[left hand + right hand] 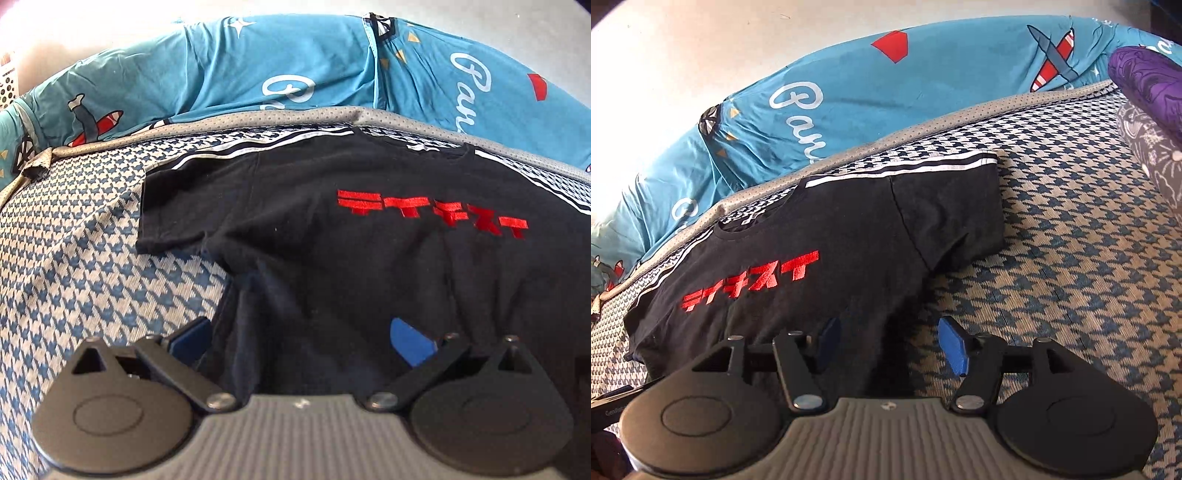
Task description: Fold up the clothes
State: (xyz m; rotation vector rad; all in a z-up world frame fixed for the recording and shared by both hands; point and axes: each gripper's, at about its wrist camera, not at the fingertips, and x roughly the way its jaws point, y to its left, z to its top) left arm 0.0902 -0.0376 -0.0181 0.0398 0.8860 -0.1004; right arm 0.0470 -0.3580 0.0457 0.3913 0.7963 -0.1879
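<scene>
The scene is viewed from two wrist cameras, each angled steeply down and held close above the black T-shirt (332, 221) on the houndstooth bedcover (74, 277). The shirt's left sleeve side is covered by one, its right by the other. The red lettering (750, 280) and blue pillows (868, 103) beyond are shared.

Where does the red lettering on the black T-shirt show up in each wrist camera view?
Left wrist: red lettering sits right of centre, above the open left gripper.
Right wrist: it lies left of centre, up-left of the open right gripper.
Shared landmark: the blue pillow's white script.
</scene>
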